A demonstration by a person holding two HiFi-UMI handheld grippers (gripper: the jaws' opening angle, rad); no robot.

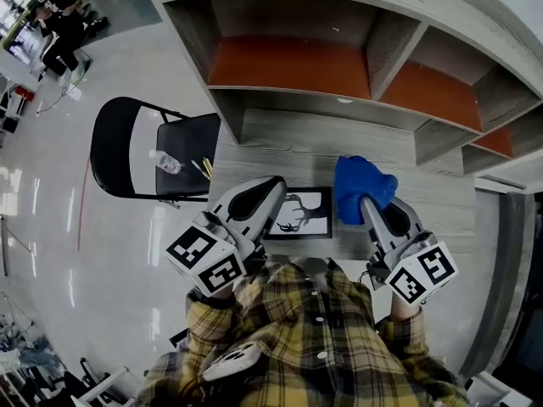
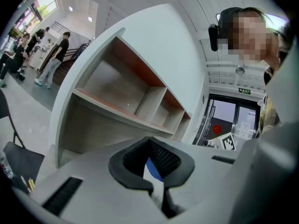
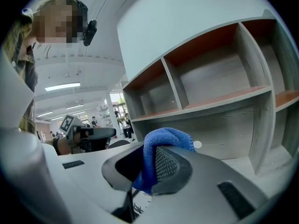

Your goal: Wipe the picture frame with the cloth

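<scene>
Blue cloth [image 1: 361,183] is seen bunched up and clamped between the 2 jaws of the right hand-held gripper [image 1: 368,202], and the right gripper view confirms it: the fabric is pinched tight and bulges over the top of the jaws. That bundle is held over the bench [image 1: 280,142], just beside the right edge of the picture frame [image 1: 301,213]. Whether the cloth is touching the bench surface cannot be told.

The picture frame, black-rimmed with a dark antlered figure on white, is laid flat near the front edge of the bench, about midway along it.

The left hand-held gripper [image 1: 273,186] is held over the frame's left edge, its jaws brought fully together with nothing between them; only a sliver of blue is glimpsed beyond them in the left gripper view. Contact with the frame cannot be made out.

A shelf unit [image 1: 339,58] is set along the back edge of the bench. Off the left edge, a black chair [image 1: 127,147] is parked, with a bottle [image 1: 165,161] laid on its seat.
</scene>
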